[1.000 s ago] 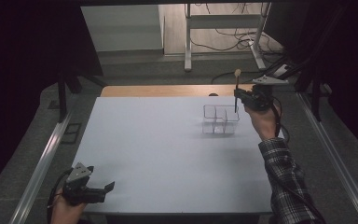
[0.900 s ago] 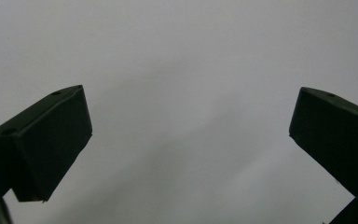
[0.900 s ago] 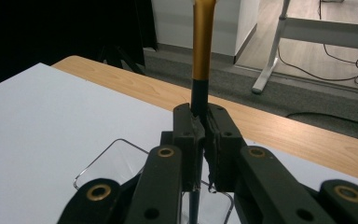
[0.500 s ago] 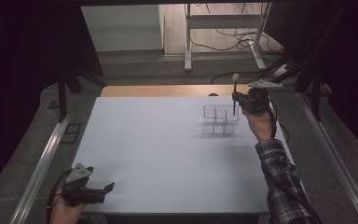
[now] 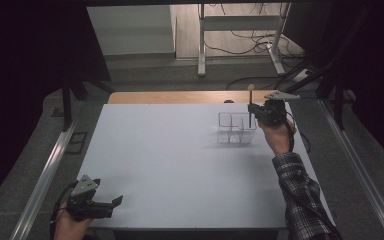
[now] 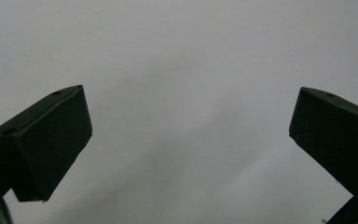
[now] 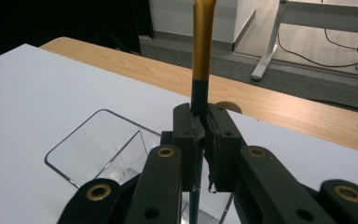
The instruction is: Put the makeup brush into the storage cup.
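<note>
Brush carried in over the clear organizer.
The brush (image 5: 250,106) is clamped upright by the right gripper (image 7: 201,140), shifted slightly inward above the clear organizer (image 5: 236,128); left gripper (image 6: 186,140) rests open, unchanged.

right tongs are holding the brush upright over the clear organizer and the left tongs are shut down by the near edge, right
Not quite. The left tongs are open: the left gripper view shows the jaws wide apart over bare table. The rest holds: the right tongs grip the brush upright over the clear organizer.

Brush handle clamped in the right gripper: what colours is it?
The slim brush handle is gold on top, dark navy below at the right gripper; clearest in the right gripper view.
</note>
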`<state>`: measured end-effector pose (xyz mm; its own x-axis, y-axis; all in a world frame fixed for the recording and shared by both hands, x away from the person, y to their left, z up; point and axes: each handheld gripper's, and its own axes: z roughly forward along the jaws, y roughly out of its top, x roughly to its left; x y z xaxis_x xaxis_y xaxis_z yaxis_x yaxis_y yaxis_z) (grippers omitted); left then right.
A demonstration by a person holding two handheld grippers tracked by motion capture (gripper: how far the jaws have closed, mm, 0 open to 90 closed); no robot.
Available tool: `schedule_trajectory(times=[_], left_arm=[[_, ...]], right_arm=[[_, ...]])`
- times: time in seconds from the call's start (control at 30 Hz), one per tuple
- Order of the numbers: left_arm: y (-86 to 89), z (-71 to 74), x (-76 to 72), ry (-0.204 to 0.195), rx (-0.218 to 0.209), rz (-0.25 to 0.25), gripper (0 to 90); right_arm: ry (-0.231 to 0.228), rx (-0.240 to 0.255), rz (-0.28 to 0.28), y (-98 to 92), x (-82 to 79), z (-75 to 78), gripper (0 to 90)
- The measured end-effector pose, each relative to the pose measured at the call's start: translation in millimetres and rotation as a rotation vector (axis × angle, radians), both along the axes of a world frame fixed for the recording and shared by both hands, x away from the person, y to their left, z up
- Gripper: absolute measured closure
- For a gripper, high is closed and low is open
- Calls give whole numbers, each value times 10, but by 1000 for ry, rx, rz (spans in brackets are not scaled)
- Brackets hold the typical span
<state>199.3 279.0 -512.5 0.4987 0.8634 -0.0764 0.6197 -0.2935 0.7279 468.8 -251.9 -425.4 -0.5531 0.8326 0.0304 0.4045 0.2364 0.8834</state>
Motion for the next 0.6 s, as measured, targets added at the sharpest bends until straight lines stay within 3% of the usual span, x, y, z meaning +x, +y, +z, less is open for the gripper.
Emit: schedule_trajectory(times=[0.6], left_arm=[[-3, -1, 1, 1, 3, -2, 0]], right_arm=[[54, -30, 9, 13, -61, -278, 829]])
